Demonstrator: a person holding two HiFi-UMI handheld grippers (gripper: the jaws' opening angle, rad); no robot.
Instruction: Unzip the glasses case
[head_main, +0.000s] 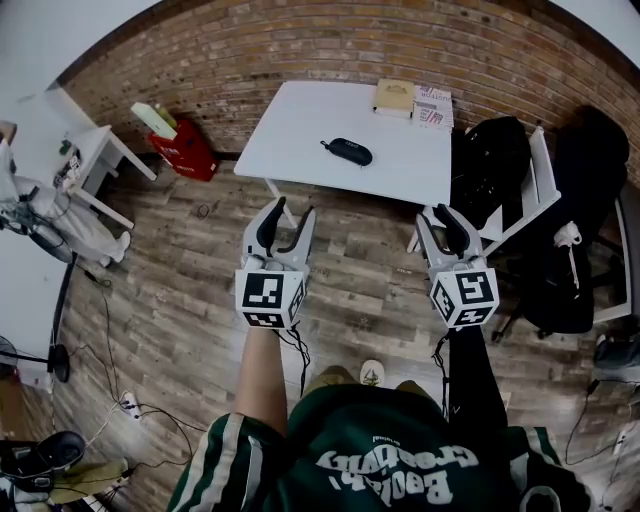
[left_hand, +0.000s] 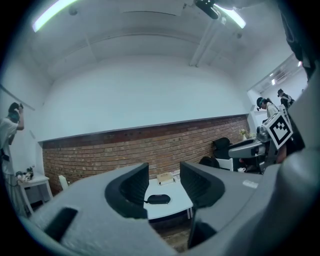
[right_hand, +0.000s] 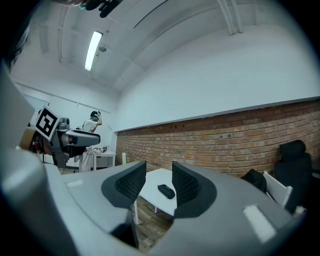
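Note:
A black zipped glasses case (head_main: 350, 151) lies near the middle of a white table (head_main: 300, 130) ahead of me. Both grippers are held level over the wooden floor, well short of the table. My left gripper (head_main: 285, 219) is open with nothing between its jaws; in the left gripper view the case (left_hand: 158, 199) shows far off through the gap of that gripper (left_hand: 164, 186). My right gripper (head_main: 443, 217) is open and empty too; the right gripper view frames the case (right_hand: 165, 190) between the jaws of that gripper (right_hand: 159, 180), far away.
Two books (head_main: 413, 101) lie at the table's far right corner. A white chair draped with black bags (head_main: 500, 175) stands right of the table. A red bag (head_main: 186, 150) and a small white side table (head_main: 100, 150) stand at left. Cables (head_main: 120, 400) trail on the floor.

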